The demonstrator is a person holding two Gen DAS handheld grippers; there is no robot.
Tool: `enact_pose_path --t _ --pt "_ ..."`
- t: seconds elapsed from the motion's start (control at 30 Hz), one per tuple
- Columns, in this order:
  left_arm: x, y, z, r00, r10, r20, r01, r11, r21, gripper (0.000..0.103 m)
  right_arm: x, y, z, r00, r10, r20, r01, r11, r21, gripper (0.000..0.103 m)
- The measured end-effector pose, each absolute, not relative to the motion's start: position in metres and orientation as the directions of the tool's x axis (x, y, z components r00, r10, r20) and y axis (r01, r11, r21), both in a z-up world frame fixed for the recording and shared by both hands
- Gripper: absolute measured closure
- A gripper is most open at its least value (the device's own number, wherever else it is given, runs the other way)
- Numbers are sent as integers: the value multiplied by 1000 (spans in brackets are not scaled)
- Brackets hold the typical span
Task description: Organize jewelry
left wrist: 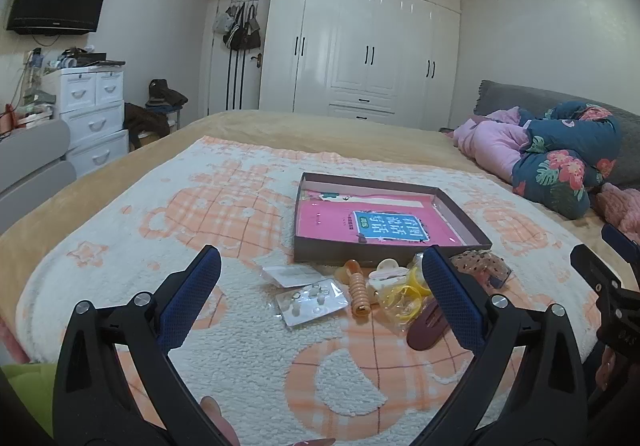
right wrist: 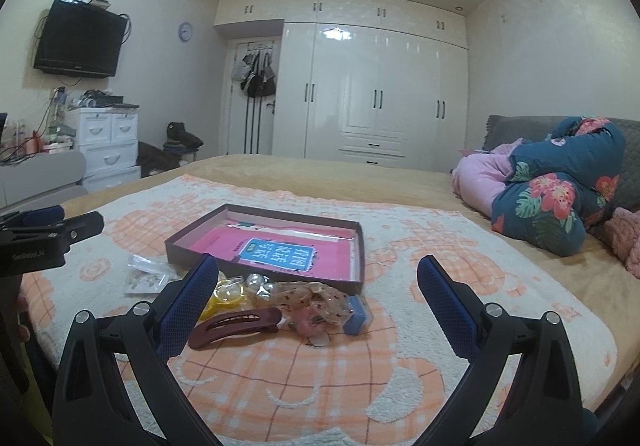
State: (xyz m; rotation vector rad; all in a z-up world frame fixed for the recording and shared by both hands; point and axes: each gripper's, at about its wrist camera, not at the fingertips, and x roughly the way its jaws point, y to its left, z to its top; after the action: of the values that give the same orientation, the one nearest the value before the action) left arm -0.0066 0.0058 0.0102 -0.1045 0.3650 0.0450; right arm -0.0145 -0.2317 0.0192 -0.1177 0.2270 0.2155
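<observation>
Both the left gripper [left wrist: 322, 270] and right gripper [right wrist: 318, 278] are hovering spread wide, holding nothing. Glossy plastic clips [right wrist: 234, 322] and crinkly packets [left wrist: 310, 302] are lying on fuzzy blanket [left wrist: 240, 346] just before the shallow cardboard box [left wrist: 394, 250], which is holding a pink book [left wrist: 332, 222].

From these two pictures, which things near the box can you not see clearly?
- Yellow piece: left view, the left gripper finger covers part; right view, the right gripper finger does.
- Earring card: right view, too small and blurred.
- Blue item: right view, half under the dotted fabric.
- Box print: too blurred to read.
</observation>
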Motion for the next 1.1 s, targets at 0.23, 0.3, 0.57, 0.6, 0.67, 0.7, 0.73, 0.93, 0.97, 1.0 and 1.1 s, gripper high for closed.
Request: enact_pose_path --t 0.23,0.3,0.57,0.6,0.67,0.7,0.73,0.93,0.97,1.0,1.1 --pt "-3 18 8 929 36 -369 -82 991 -110 11 -7 -219 13 932 236 -273 -274 956 -108 6" --pt "-1 21 7 925 38 -378 -88 989 -117 11 -2 -216 12 927 244 -285 -285 952 -112 6" --pt "10 35 -4 901 50 -431 -120 983 -137 11 17 -207 2 912 244 -329 -306 940 -153 6" --pt "12 37 -6 897 52 -439 -125 982 -139 11 21 -206 0 909 241 -340 -308 938 -157 6" --pt "15 40 -9 890 49 -454 -127 981 -143 11 28 -204 -3 904 234 -358 -307 937 -164 6" --pt "17 40 -11 887 47 -460 -127 981 -145 11 29 -204 -4 903 233 -361 -307 937 -164 6" --pt "19 40 -13 882 43 -469 -126 981 -147 11 33 -204 -6 900 231 -370 -310 936 -169 6" --pt "31 43 -21 862 5 -507 -104 980 -168 11 56 -200 -16 892 189 -412 -298 929 -220 6" --pt "34 42 -22 859 -10 -512 -91 981 -171 11 61 -200 -18 887 182 -424 -298 928 -225 6" --pt "37 42 -24 856 -16 -517 -84 982 -170 11 66 -199 -20 882 177 -437 -300 926 -228 6" --pt "48 41 -29 843 -36 -537 -60 985 -160 11 77 -198 -25 871 171 -461 -305 923 -236 6"
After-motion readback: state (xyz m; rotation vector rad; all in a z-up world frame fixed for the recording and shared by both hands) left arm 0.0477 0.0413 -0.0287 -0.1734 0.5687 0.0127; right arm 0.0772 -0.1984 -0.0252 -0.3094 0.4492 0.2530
